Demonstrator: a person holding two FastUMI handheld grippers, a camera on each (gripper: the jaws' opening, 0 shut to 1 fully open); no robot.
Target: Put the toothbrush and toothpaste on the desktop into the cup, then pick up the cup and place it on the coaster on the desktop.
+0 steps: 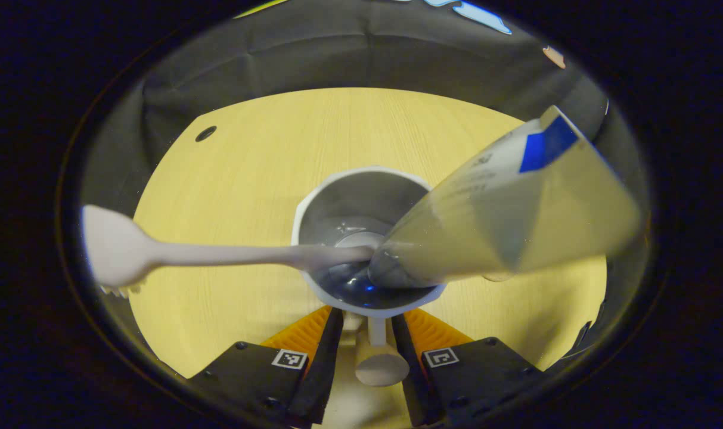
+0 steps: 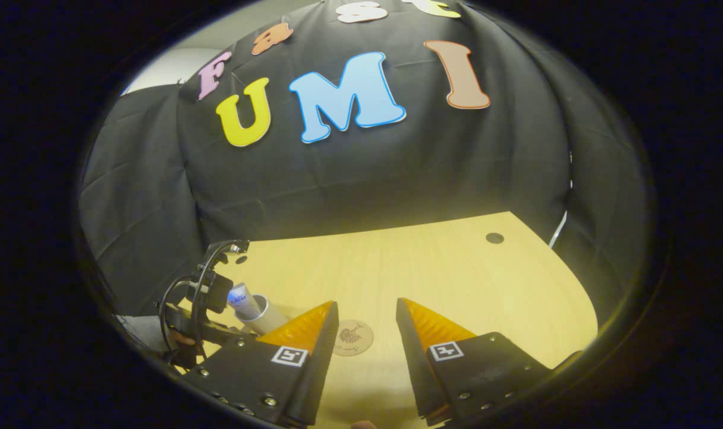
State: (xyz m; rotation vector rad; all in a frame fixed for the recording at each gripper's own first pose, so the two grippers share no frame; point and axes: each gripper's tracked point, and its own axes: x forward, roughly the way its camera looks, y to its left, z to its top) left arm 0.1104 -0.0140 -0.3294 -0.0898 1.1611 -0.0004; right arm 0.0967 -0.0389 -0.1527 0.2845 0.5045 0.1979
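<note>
2 fingers of the left gripper (image 1: 367,351) sit on either side of the cup's (image 1: 366,238) handle (image 1: 378,357), close against it, so I judge the tongs clenched on the handle, which keeps the cup from swinging under its uneven load. Just past the fingertips the cup is seen from above, apparently lifted off the desktop (image 1: 260,155). Inside it, the toothbrush (image 1: 218,255) leans out over the rim to one side and the toothpaste (image 1: 510,214) tube slants out the other way, cap end down, so both items are already loaded.

In the right gripper view, the right gripper (image 2: 367,333) hangs with its jaws released and nothing between them, idle above the desktop. Just beyond its fingertips lies the round coaster (image 2: 353,338), bare and waiting. Off to the side, the cup with the tube standing in it is carried by the left gripper, near the coaster but not yet over it.
</note>
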